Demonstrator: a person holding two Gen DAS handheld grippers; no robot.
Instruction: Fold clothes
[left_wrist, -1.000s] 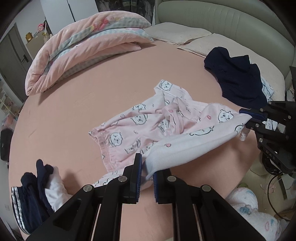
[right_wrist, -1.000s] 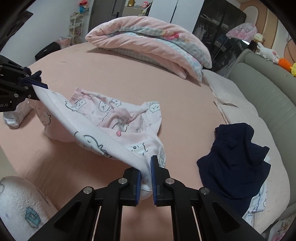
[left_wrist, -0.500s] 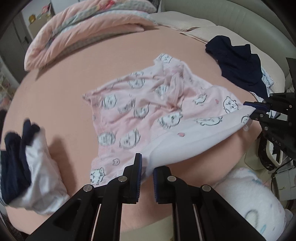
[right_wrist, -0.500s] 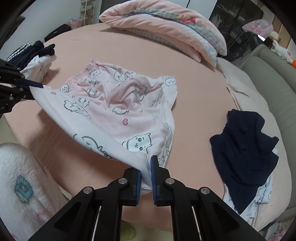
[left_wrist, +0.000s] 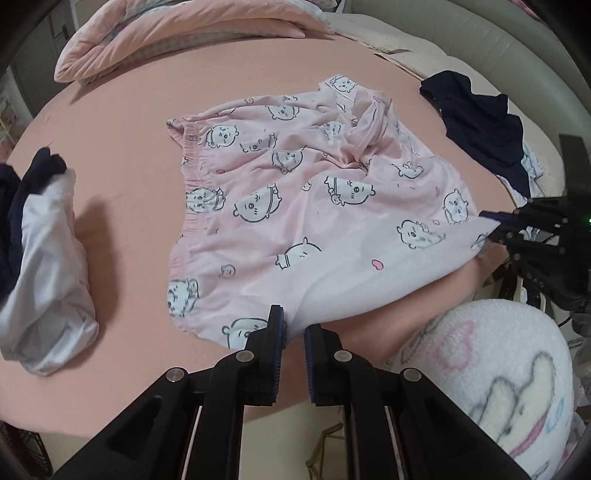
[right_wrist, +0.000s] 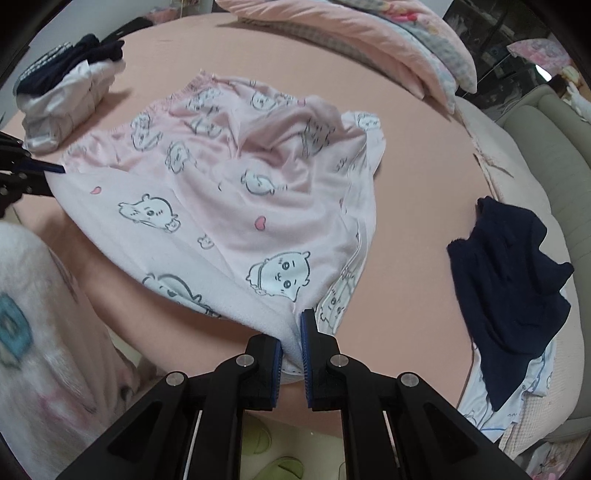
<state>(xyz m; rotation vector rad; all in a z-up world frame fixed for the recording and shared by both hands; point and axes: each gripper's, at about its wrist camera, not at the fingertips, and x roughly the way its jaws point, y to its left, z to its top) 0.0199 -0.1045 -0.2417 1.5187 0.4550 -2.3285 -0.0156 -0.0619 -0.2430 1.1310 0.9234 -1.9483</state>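
The left gripper (left_wrist: 293, 332) and right gripper (right_wrist: 291, 341) each pinch a hem corner of the pink cartoon-print shorts (left_wrist: 295, 206), spread over the round pink bed (left_wrist: 122, 110); the pinched cloth hides the pads' inner faces. A navy garment (right_wrist: 509, 280) lies beside, a folded quilt (left_wrist: 177, 33) behind

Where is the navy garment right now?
The navy garment lies crumpled at the right of the right wrist view, on the bed near the pillows, apart from the pink shorts; the left wrist view shows it upper right.
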